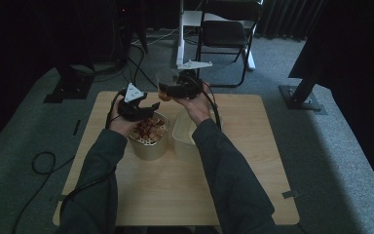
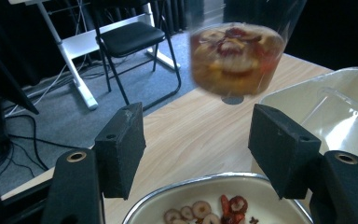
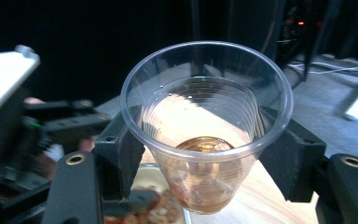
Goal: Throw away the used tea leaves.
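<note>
My right gripper [image 1: 171, 89] is shut on a clear plastic cup [image 1: 163, 82], held in the air above the table's far side. The cup [image 3: 205, 140] sits between both pads, with amber liquid and fruit pieces at its bottom. In the left gripper view the same cup [image 2: 235, 58] hangs blurred ahead of the jaws. My left gripper [image 1: 146, 110] stands open over a metal pot [image 1: 149, 147], nothing between its jaws. The pot [image 2: 205, 179] holds dried fruit slices [image 2: 200, 210]. The left gripper [image 2: 200, 149] is a little left of and below the cup.
A white plastic tub [image 1: 182, 137] stands right of the pot, under my right wrist. The wooden table [image 1: 175, 185] is bare toward its near edge. Beyond the table stand a black folding chair [image 1: 226, 34] and a white stand. Cables [image 1: 44, 163] lie on the floor at left.
</note>
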Motion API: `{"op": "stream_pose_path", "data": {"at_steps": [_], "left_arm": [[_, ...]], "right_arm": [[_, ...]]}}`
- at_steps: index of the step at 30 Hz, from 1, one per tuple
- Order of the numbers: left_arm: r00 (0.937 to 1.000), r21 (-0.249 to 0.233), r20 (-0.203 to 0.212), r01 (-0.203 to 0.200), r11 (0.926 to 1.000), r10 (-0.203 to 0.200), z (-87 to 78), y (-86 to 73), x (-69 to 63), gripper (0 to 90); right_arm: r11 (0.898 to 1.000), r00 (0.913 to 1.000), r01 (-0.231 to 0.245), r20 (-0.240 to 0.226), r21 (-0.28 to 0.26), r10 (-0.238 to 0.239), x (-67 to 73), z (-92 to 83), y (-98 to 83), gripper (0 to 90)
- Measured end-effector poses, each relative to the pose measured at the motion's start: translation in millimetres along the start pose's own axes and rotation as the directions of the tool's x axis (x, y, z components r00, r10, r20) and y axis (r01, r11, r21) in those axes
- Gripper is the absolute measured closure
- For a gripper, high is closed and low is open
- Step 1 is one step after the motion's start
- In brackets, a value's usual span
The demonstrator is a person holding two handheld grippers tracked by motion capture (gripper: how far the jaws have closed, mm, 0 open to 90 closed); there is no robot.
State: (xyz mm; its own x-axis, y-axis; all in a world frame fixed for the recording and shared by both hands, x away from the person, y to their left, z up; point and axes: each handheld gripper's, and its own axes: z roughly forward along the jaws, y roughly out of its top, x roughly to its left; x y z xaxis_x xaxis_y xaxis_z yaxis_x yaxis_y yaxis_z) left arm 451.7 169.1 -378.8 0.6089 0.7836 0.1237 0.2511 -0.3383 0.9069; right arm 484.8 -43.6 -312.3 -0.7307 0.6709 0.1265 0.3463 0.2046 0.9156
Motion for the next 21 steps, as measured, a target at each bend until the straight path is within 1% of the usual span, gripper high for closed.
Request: {"op": "stream_pose_path", "data": {"at_steps": [3, 6, 7, 9, 12, 14, 17, 19, 21], "left_arm": [[0.9999, -0.001, 0.010, -0.004, 1.0000, 0.004, 3.4, 0.8, -2.2, 36.1], [0.9997, -0.012, 0.022, -0.014, 0.9998, 0.014, 5.1, 1.6, -4.5, 36.3], [0.9996, -0.013, 0.026, -0.012, 0.9998, 0.012, 6.0, 1.7, -4.7, 36.2], [0.9996, -0.009, 0.025, -0.012, 0.9999, 0.012, 7.9, 1.7, -4.7, 36.2], [0.9996, -0.008, 0.028, -0.005, 1.0000, 0.006, 8.9, 1.2, -4.1, 36.3], [0.9996, -0.010, 0.029, -0.003, 0.9999, 0.004, 8.9, 0.4, -3.5, 37.8], [0.9993, -0.009, 0.037, 0.000, 1.0000, 0.000, 10.3, -0.9, -1.8, 36.4], [0.9993, -0.010, 0.038, 0.005, 0.9999, -0.004, 10.9, -1.2, -2.1, 36.3], [0.9996, -0.009, 0.027, -0.003, 1.0000, 0.003, 10.4, -1.1, -3.2, 38.5]], "right_arm": [[1.000, 0.9995, 0.031, -0.007, 0.006, -0.031, 9.9, 4.9, 1.0, 33.9], [0.999, 0.9987, 0.045, -0.025, 0.016, -0.044, 16.9, 9.6, 1.6, 33.9], [0.998, 0.9984, 0.052, -0.023, 0.020, -0.051, 19.0, 11.2, 1.6, 33.9], [0.999, 0.9983, 0.048, -0.034, 0.022, -0.047, 21.3, 13.7, 1.6, 33.9], [0.998, 0.9980, 0.053, -0.035, 0.024, -0.053, 24.6, 16.6, 1.3, 33.9], [0.999, 0.9982, 0.046, -0.039, 0.023, -0.046, 25.2, 17.5, 0.9, 33.9], [1.000, 0.9980, 0.027, -0.058, 0.016, -0.026, 24.4, 17.9, 0.5, 34.0], [1.000, 0.9977, 0.024, -0.064, 0.014, -0.023, 24.8, 18.2, 0.6, 34.0], [0.999, 0.9979, 0.029, -0.059, 0.017, -0.028, 25.7, 18.7, 0.6, 33.9]]}}
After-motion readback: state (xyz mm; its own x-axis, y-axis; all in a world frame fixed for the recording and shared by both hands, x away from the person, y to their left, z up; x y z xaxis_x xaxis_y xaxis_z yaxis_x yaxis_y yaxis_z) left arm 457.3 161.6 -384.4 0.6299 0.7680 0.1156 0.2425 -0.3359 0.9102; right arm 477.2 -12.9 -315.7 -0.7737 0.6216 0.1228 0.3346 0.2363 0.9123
